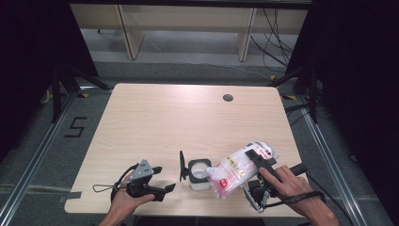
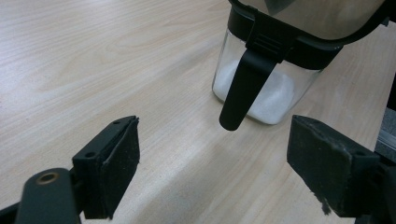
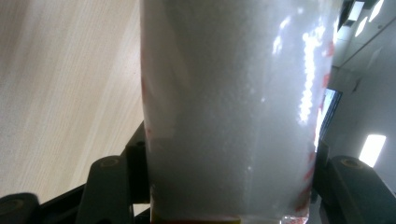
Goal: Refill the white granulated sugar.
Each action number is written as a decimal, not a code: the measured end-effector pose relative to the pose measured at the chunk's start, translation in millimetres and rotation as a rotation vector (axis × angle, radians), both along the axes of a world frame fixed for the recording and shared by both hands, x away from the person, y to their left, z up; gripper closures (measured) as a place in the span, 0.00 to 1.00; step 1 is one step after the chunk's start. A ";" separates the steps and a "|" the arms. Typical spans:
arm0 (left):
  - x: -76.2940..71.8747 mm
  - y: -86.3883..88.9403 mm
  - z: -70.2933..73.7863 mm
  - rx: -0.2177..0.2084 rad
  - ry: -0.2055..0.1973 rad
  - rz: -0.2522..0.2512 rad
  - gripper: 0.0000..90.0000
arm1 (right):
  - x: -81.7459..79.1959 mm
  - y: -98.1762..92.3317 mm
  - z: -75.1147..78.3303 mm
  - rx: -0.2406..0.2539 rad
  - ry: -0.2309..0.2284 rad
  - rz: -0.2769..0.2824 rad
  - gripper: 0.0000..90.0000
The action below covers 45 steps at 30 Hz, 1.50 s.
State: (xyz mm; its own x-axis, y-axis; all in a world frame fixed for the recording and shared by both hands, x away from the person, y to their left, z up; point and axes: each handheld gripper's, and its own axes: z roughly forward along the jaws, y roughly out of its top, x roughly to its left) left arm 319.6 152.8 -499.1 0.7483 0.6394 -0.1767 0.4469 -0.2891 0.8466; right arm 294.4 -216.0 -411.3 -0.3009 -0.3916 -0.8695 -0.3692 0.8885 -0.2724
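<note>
Wooden table (image 1: 155, 117) lies bare beyond jar (image 1: 199, 173) and bag (image 1: 237, 169)

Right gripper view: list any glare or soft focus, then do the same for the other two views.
Right gripper view: the bag sits close and soft, with bright glare streaks down its right side. Left gripper view: the jar is fairly sharp, its lid reflects light, and the near claw pads blur slightly. High view: even light on the table, dark surroundings, slight softness overall.

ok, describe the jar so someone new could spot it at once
On the wooden table, near its front edge, between the two tongs. The jar is small, clear and square with a black rim, its lid flipped open, white grains inside; the bag tilted over it is soft plastic.
</note>
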 end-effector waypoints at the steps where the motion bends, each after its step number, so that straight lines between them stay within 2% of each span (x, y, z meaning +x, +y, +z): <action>1: -0.2 -0.2 0.0 0.000 0.001 -0.001 0.19 | -0.5 0.2 -0.1 -0.005 0.004 -0.002 0.46; 2: -0.2 -0.2 0.1 0.001 0.000 -0.002 0.19 | -1.4 0.8 -1.1 0.000 0.012 -0.011 0.46; 3: -0.2 -0.2 0.2 0.001 -0.001 -0.003 0.19 | -4.0 0.0 -4.0 0.022 0.025 -0.056 0.46; 4: -0.3 -0.2 0.3 0.001 0.000 -0.002 0.19 | -1.8 -0.2 -4.6 0.027 0.009 -0.012 0.46; 5: -0.2 0.0 0.4 0.002 -0.001 -0.002 0.19 | 0.3 1.6 -2.6 0.003 -0.007 0.025 0.46; 7: 0.0 0.1 0.2 0.002 0.000 -0.001 0.19 | -2.4 2.7 -3.2 0.008 0.015 -0.024 0.46; 8: 0.0 0.2 0.2 0.002 0.000 -0.001 0.19 | -0.9 4.0 -2.8 -0.008 0.011 -0.002 0.46; 10: -0.5 0.2 0.4 0.001 0.000 0.004 0.19 | -1.6 4.1 -6.2 0.026 0.031 -0.025 0.46; 11: -0.7 0.2 0.5 0.002 0.000 0.006 0.19 | -0.5 5.9 -4.2 0.006 0.021 -0.006 0.46; 13: -0.7 0.2 0.6 0.002 0.000 0.006 0.19 | 1.1 7.5 -4.0 0.011 0.019 0.006 0.46; 14: -0.3 0.4 0.5 0.000 0.001 0.001 0.19 | 1.5 7.3 -5.0 0.022 0.019 0.005 0.46; 15: -0.4 0.4 0.6 0.000 -0.001 0.002 0.19 | 0.1 6.3 -7.9 0.048 0.034 -0.029 0.46; 18: -0.4 0.5 0.6 -0.001 -0.001 0.003 0.19 | 3.7 8.1 -4.5 0.016 0.024 0.000 0.46; 19: -0.2 0.6 0.6 0.001 -0.004 0.001 0.19 | 2.5 6.3 -6.4 0.054 0.029 -0.037 0.46; 20: -0.3 0.6 0.6 0.001 -0.002 0.001 0.19 | 4.2 6.1 -4.9 0.028 0.024 -0.023 0.46; 21: -0.5 0.5 0.5 0.000 0.000 0.002 0.19 | 5.4 5.4 -4.6 0.039 0.020 -0.012 0.46; 22: -0.5 0.5 0.5 0.000 0.000 0.002 0.19 | 6.4 5.5 -2.5 0.016 0.007 0.000 0.46; 23: -0.3 0.6 0.6 0.001 -0.001 0.001 0.19 | 5.0 2.9 -5.5 0.053 0.026 -0.039 0.46; 24: -0.2 0.6 0.6 0.002 -0.002 0.001 0.19 | 6.7 3.0 -3.4 0.026 0.012 -0.008 0.46; 25: -0.3 0.6 0.7 0.005 -0.005 0.003 0.19 | 4.2 1.6 -3.9 0.029 0.013 -0.043 0.46; 27: -0.6 0.3 0.5 0.003 0.000 0.006 0.19 | 4.6 -1.6 -3.9 0.015 0.022 -0.039 0.46; 28: -0.1 0.1 0.0 -0.002 0.000 0.002 0.19 | 3.8 -1.4 -2.4 0.003 0.009 -0.032 0.46; 29: 0.0 0.2 0.3 0.003 0.000 -0.001 0.19 | 2.3 -3.4 -4.0 0.014 0.017 -0.050 0.46; 30: -0.1 -0.1 0.1 0.000 0.000 -0.001 0.19 | 3.2 -3.7 -3.2 0.008 0.015 -0.025 0.46; 32: -0.1 -0.1 0.1 0.001 0.000 -0.001 0.19 | 0.3 -4.7 -2.3 0.013 0.012 -0.053 0.46; 34: 0.0 0.0 0.1 0.001 -0.001 -0.001 0.19 | 0.0 -5.7 -2.2 0.007 0.016 -0.050 0.46; 36: -0.1 0.1 0.0 0.000 0.002 0.001 0.19 | -0.2 -5.9 -3.7 0.020 0.014 -0.050 0.47; 37: -0.1 0.2 0.1 0.001 0.002 0.002 0.19 | 0.5 -6.9 -5.6 0.042 0.013 -0.041 0.47; 38: -0.1 0.3 0.1 0.000 0.002 0.002 0.19 | -1.2 -6.8 -6.0 0.052 0.023 -0.061 0.47; 39: -0.1 0.4 0.3 0.001 0.001 0.001 0.19 | 0.6 -5.3 -3.0 0.019 0.006 -0.022 0.47; 40: 0.3 0.7 0.4 0.005 -0.006 -0.004 0.19 | -1.3 -4.0 -1.6 0.007 0.005 -0.031 0.47; 42: 0.0 0.3 0.1 0.000 0.001 0.001 0.19 | -2.0 -4.2 -3.1 0.010 0.009 -0.022 0.47; 43: -0.2 0.4 0.4 0.002 0.002 0.001 0.19 | -4.8 -5.0 -5.0 0.038 0.026 -0.057 0.47; 45: -0.7 0.3 0.6 0.003 0.000 0.006 0.19 | -4.6 -4.2 -1.8 0.016 0.006 -0.030 0.47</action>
State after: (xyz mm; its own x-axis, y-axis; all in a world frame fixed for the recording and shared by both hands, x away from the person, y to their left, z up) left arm 318.9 153.1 -498.6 0.7445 0.6444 -0.1747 0.4485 -0.2889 0.8458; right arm 289.8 -220.3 -413.1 -0.3173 -0.3684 -0.8738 -0.3439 0.9034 -0.2560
